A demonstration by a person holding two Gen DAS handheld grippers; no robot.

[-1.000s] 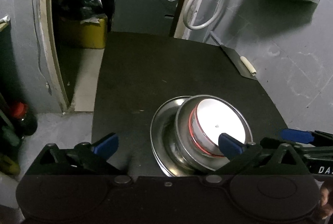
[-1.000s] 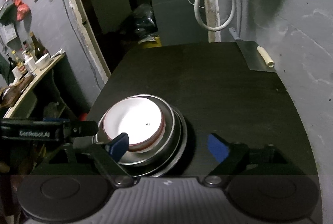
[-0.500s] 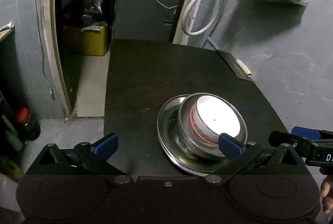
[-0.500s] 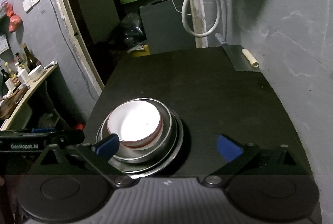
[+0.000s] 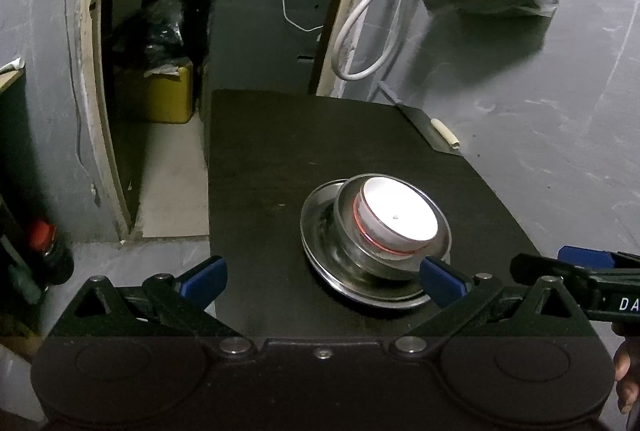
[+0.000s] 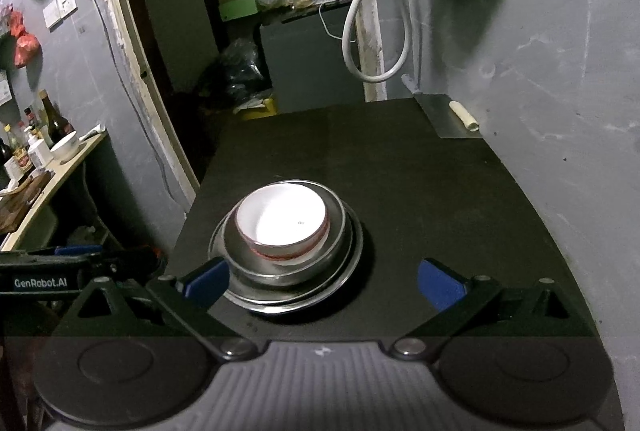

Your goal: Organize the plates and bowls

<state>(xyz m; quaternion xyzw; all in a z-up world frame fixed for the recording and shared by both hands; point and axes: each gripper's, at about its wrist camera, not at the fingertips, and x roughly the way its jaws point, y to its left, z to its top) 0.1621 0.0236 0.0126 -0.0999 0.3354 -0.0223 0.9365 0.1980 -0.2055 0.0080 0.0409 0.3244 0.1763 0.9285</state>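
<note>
On table (image 6: 420,167) | stacked bowls (image 6: 282,221) farther off | both hand-held grippers wide open, empty

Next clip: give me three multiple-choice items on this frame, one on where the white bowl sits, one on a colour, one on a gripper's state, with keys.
1. Where is the white bowl?
A. Alone on the black table
B. Nested in the steel bowl on the steel plate
C. On the side shelf

2. What colour is the band around the white bowl's outside?
A. Green
B. Blue
C. Red

3. How is the right hand-held gripper?
A. Open, holding nothing
B. Shut on the bowl
C. Shut on the plate

Key: 1 B, steel rims ring it; 2 C, a red line shows below its rim; 3 A, its blue pads stand wide apart, nothing between them.
</note>
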